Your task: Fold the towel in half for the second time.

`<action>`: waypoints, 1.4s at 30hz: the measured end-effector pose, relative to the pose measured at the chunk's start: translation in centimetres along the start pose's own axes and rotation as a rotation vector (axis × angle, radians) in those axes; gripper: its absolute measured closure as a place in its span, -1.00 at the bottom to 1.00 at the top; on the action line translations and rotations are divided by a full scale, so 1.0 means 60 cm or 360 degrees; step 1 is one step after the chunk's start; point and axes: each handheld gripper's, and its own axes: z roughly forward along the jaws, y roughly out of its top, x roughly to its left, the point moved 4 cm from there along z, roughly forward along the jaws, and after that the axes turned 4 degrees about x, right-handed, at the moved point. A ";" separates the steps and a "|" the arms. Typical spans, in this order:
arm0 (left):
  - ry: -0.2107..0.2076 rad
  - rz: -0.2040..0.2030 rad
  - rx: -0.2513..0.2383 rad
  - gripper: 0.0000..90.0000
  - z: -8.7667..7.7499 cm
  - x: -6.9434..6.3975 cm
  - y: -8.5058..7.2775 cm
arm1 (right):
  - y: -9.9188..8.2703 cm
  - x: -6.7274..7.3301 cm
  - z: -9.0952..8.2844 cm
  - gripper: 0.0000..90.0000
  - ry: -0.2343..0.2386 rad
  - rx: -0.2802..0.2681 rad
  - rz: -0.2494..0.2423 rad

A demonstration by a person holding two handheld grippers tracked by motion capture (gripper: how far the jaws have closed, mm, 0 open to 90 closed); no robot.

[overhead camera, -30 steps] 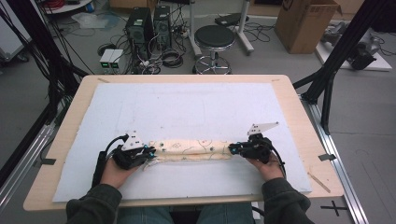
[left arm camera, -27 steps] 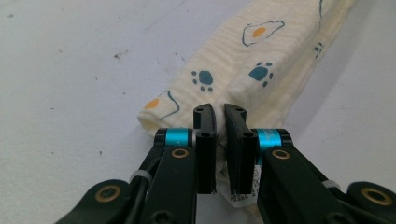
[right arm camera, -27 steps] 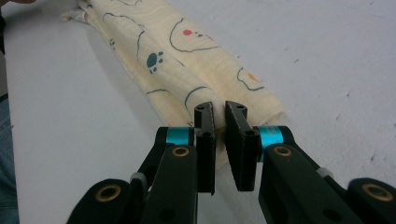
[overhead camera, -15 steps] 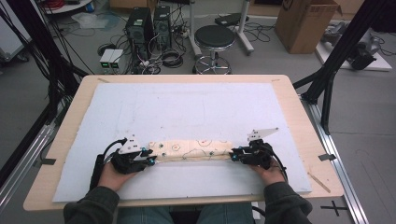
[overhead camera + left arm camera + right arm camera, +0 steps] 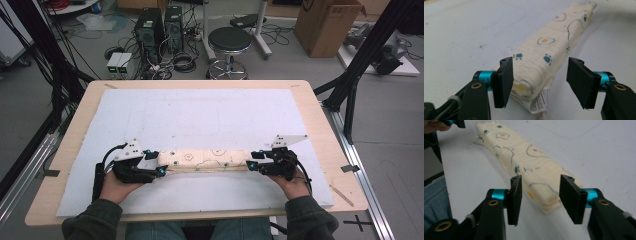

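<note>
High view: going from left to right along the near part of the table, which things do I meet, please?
left hand → left gripper → folded patterned cloth → right gripper → right hand
</note>
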 end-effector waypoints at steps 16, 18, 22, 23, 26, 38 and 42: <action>0.0074 0.0049 0.0241 0.62 0.067 0.009 0.001 | 0.036 -0.005 0.088 0.51 0.0059 0.0168 -0.0060; 0.0083 0.0049 0.0250 0.59 0.068 0.011 0.000 | 0.029 -0.005 0.091 0.50 0.0041 0.0199 -0.0082; 0.0093 0.0076 0.0307 0.59 0.073 0.009 -0.005 | 0.017 -0.007 0.091 0.48 0.0007 0.0221 -0.0084; 0.0096 0.0077 0.0315 0.59 0.074 0.007 -0.007 | 0.015 -0.008 0.090 0.46 0.0002 0.0229 -0.0093; 0.0102 0.0093 0.0331 0.57 0.075 0.008 -0.008 | 0.009 -0.009 0.086 0.43 -0.0017 0.0231 -0.0096; 0.0099 0.0057 0.0355 0.30 0.079 0.014 -0.016 | -0.006 -0.012 0.077 0.25 -0.0098 0.0263 -0.0167; 0.0079 0.0022 0.0302 0.25 0.079 0.018 -0.025 | -0.009 -0.012 0.077 0.19 -0.0113 0.0265 -0.0191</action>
